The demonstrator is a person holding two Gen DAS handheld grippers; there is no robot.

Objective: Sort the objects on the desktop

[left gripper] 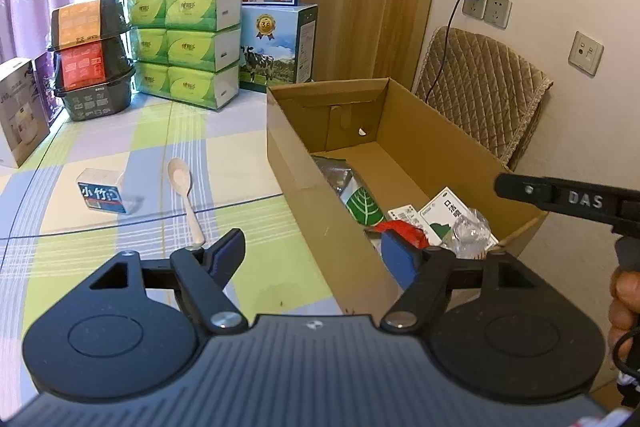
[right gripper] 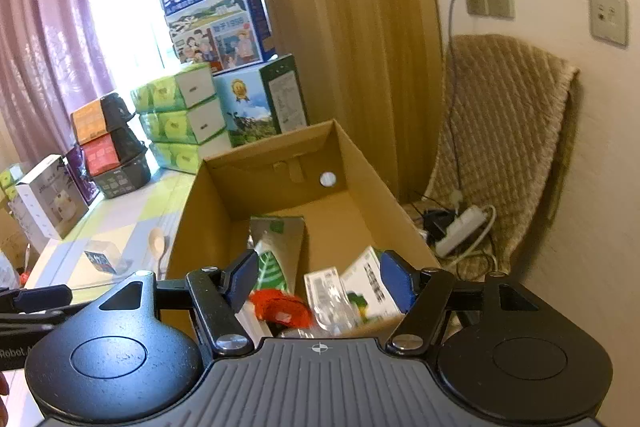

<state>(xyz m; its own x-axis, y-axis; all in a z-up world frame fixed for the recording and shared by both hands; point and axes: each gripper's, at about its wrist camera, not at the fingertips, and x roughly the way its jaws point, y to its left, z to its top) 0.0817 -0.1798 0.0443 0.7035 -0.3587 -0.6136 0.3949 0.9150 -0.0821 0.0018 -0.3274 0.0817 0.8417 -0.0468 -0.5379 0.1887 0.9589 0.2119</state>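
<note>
Task status: partly complete, judged from the present layout. The open brown cardboard box [left gripper: 400,163] stands on the checked green-and-lilac worktop [left gripper: 120,147] and already holds several sorted items: a green-and-white leaf-printed pouch [left gripper: 362,205], a red crumpled wrapper [left gripper: 402,229], a white-and-green carton with printed characters [left gripper: 444,213] and a clear crinkled plastic piece [left gripper: 470,227]. Two items remain outside the box: a pale cream plastic spoon [left gripper: 184,187] at 11 o'clock from the left tongs [left gripper: 314,251], and a small white-and-blue rectangular box [left gripper: 102,191] just beyond it at 10 o'clock. The left tongs are released and hold nothing, straddling the box's near wall. The right tongs [right gripper: 320,277] are likewise spread and carry nothing, positioned above the box contents. Remaining work appears to be transfer of the spoon and the small box.
</note>
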